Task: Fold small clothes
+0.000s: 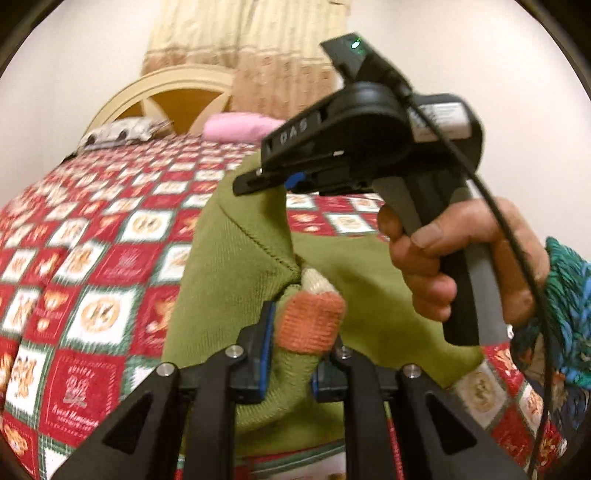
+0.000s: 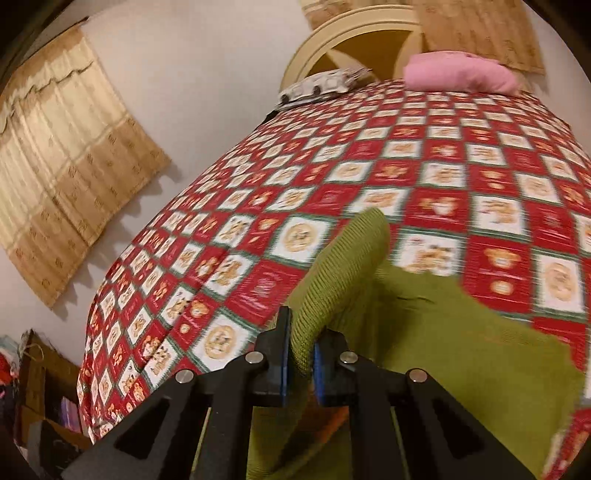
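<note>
Red-and-white patchwork bedspread (image 2: 369,177) covers the bed; a pink pillow (image 2: 458,72) lies at the headboard. Green knit garment (image 1: 236,258) hangs lifted above the bedspread, between both grippers. Left gripper (image 1: 291,354) is clamped on its orange-and-cream cuff (image 1: 310,317). Right gripper (image 2: 301,354) is clamped on a green edge.

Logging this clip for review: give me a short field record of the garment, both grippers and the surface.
garment: green knit sweater with orange-and-cream cuff, lifted off the bed
left gripper: shut on sweater near the cuff
right gripper: shut on a green edge of sweater
surface: red checked bedspread
background: pink pillow, headboard
image: motion blur
</note>
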A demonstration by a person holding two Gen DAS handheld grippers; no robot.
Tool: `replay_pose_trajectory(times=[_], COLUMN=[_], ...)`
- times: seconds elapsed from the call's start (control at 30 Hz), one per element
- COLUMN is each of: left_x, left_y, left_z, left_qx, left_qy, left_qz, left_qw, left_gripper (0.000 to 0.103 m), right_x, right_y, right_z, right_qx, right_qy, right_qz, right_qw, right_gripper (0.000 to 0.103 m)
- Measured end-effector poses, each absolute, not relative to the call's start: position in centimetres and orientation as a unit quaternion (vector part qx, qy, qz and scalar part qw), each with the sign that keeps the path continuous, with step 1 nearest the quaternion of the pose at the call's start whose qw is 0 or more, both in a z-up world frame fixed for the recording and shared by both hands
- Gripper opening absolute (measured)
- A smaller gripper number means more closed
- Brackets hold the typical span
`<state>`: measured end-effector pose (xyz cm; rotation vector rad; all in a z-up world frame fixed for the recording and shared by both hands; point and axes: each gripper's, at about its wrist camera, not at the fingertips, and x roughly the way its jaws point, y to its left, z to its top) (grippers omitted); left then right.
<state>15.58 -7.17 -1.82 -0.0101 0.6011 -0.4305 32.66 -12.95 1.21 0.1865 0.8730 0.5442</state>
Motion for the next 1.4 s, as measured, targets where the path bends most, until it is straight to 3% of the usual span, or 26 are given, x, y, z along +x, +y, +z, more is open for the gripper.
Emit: replay_pose_trajectory(times=[0.3, 0.73, 1.27, 1.3, 1.37, 1.4], left_x=[14.1, 13.9, 12.9, 12.7, 12.1, 11.6], left_y=[-16.1, -23.0, -23.8, -23.3, -22.1, -21.4], left_z=[-1.3, -3.3, -5.1, -5.2, -5.1, -4.9], left_qx=[0.065, 0.098, 0.104, 0.100, 0.093, 0.092], left_qy=[0.283, 0.318, 0.363, 0.369, 0.376, 0.377], left_qz=[-0.287, -0.335, -0.360, -0.363, -0.365, -0.366], left_qw=[0.913, 0.881, 0.853, 0.850, 0.847, 0.846], left_gripper=[0.015, 0.015, 0.018, 0.022, 0.029, 0.031], right_x=[30.5, 29.2, 26.5, 26.2, 25.7, 25.3], right_y=[-22.3, -31.0, -32.7, -32.8, -33.0, -33.1], right_z=[1.1, -3.4, -7.2, -7.2, -7.1, -6.9], right_qx=[0.078, 0.105, 0.104, 0.103, 0.094, 0.090], right_qy=[0.427, 0.450, 0.451, 0.452, 0.456, 0.455], right_qz=[0.202, 0.143, 0.095, 0.089, 0.062, 0.049], right_qw=[0.878, 0.875, 0.881, 0.882, 0.883, 0.885], right_gripper=[0.008, 0.008, 0.008, 0.011, 0.029, 0.032])
